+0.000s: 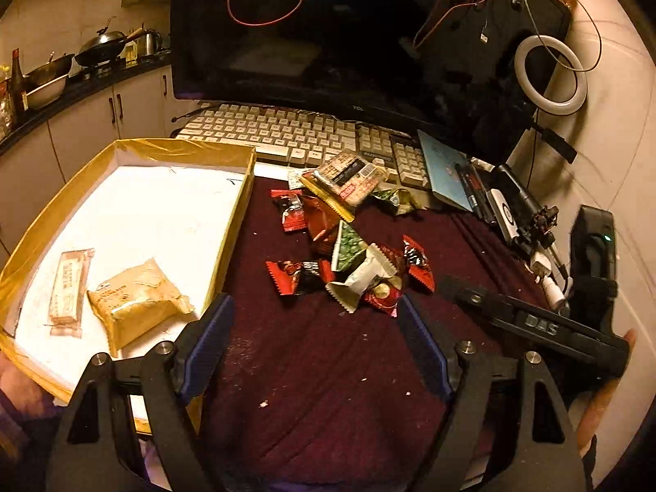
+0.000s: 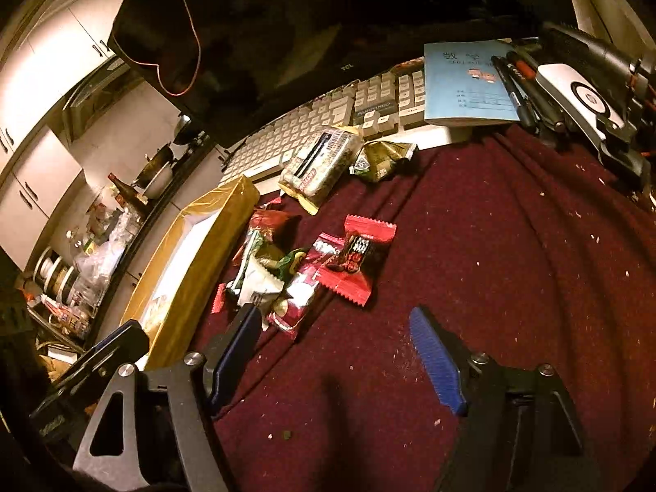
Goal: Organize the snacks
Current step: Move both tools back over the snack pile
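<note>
**Wei:** Maroon cloth [image 1: 328,352] covers the desk, and most of the snacks [image 1: 348,254] sit loose on it in a heap, between the gold-edged box [image 1: 229,238] and the keyboard [image 1: 287,131]. Only two are packed: a yellow packet [image 1: 139,303] and a pale bar [image 1: 69,287], both at the box's near end.

**Ana:** And the grippers?

**Wei:** Both hold nothing. The left gripper [image 1: 313,320] has its jaws wide apart over bare cloth, just short of the heap. The right gripper [image 2: 334,320] is also spread open, its left finger tip right at the heap's near edge.

**Ana:** What could go wrong?

**Wei:** I'd say the wrappers. They overlap, so closing on one may drag a neighbour along or pinch only a crimped edge, and it would slip out on the way to the box. The cloth is wrinkled too; a low approach could catch a fold and shift the whole heap. The box wall stands close to the heap, so a wide-open jaw could knock it.

**Ana:** Do the views differ?

**Wei:** Yes. The left wrist view shows the box's white floor and the two packed items; the right one sees only its outer gold wall. The right view shows a red wrapper [image 2: 356,262] lying apart at the heap's right side, plus the blue booklet [image 2: 467,82] clearly.
</note>
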{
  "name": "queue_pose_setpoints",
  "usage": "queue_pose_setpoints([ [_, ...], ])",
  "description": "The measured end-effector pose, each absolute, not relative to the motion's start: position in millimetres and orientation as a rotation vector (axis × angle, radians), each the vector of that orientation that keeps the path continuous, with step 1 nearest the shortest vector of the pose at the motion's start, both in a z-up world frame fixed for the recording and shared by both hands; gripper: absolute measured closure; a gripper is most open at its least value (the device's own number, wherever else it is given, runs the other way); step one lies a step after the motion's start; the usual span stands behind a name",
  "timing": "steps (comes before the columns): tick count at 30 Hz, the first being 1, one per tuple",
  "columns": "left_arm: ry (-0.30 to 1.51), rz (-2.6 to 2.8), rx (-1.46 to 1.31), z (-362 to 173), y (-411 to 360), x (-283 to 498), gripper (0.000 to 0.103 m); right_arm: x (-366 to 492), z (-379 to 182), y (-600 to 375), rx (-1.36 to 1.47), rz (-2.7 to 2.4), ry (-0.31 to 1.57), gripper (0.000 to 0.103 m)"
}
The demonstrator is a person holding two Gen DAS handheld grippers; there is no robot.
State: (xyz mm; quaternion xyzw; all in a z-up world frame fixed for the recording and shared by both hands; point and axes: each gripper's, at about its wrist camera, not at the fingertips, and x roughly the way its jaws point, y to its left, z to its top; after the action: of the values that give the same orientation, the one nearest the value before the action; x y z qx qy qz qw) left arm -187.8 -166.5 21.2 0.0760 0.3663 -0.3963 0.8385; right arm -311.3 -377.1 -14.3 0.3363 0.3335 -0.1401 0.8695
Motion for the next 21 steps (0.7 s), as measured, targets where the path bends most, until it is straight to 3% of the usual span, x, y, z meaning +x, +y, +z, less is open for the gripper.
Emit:
queue_pose_setpoints([
  [11, 0.769, -0.846, 0.196, 17.7, -163.9, -189.3, 0.022, -253.3, -25.3, -388.4, 0.672, -0.406, 0.792, 0.070],
  [16, 0.787, -0.868, 0.182, 14.6, -170.6, -185.3, 0.022, -256.9, -24.8, -380.5, 0.624, -0.432, 0.772, 0.077],
  [21, 0.770, -0.915, 0.231, 13.6, -192.2, -189.9, 0.022, -287.8, -15.2, -388.2, 0.710, -0.400, 0.604, 0.078],
])
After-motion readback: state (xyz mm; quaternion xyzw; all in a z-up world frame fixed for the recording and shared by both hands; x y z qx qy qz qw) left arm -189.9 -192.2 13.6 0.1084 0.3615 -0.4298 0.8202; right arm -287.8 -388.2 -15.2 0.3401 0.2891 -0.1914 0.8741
